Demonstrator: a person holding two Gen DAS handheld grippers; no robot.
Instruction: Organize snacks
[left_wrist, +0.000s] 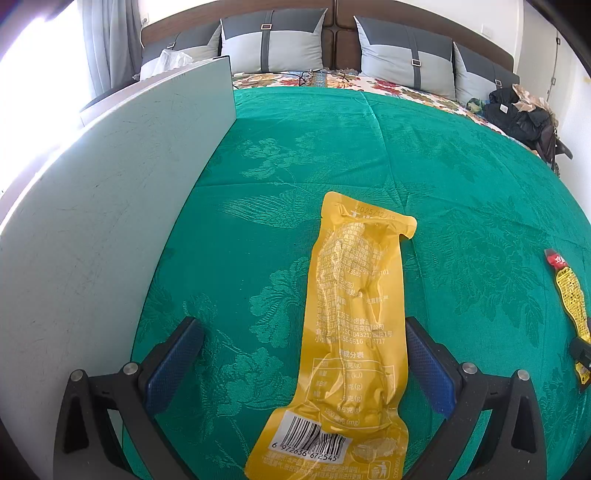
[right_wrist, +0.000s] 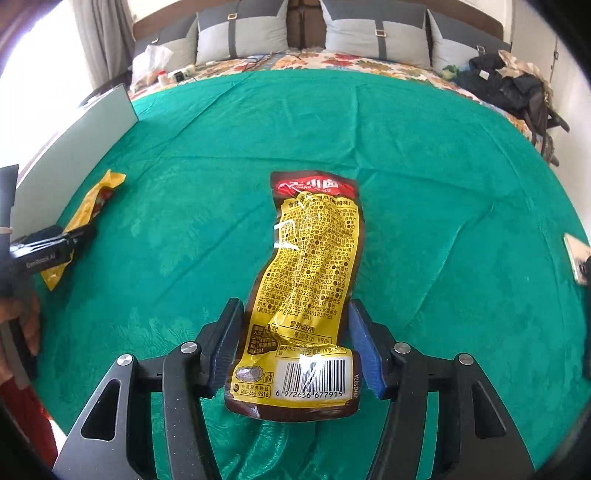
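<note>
A yellow snack packet (left_wrist: 354, 332) lies lengthwise on the green cloth (left_wrist: 443, 166), barcode end toward me. My left gripper (left_wrist: 303, 325) is open around it, its left pad well clear of the packet and its right pad close beside the packet's edge. In the right wrist view a brown-and-yellow snack packet (right_wrist: 310, 280) sits between the pads of my right gripper (right_wrist: 295, 306). Both blue pads rest against its long edges, and its barcode end rises off the cloth (right_wrist: 443, 184). That same packet (left_wrist: 570, 295) shows at the right edge of the left wrist view.
A white board (left_wrist: 110, 192) stands along the left side of the cloth. Pillows (left_wrist: 273, 44) line the headboard, and dark clothes (right_wrist: 509, 88) are piled at the far right. A flat tan object (right_wrist: 577, 262) lies at the right edge. A hand (right_wrist: 22, 325) holds the left gripper.
</note>
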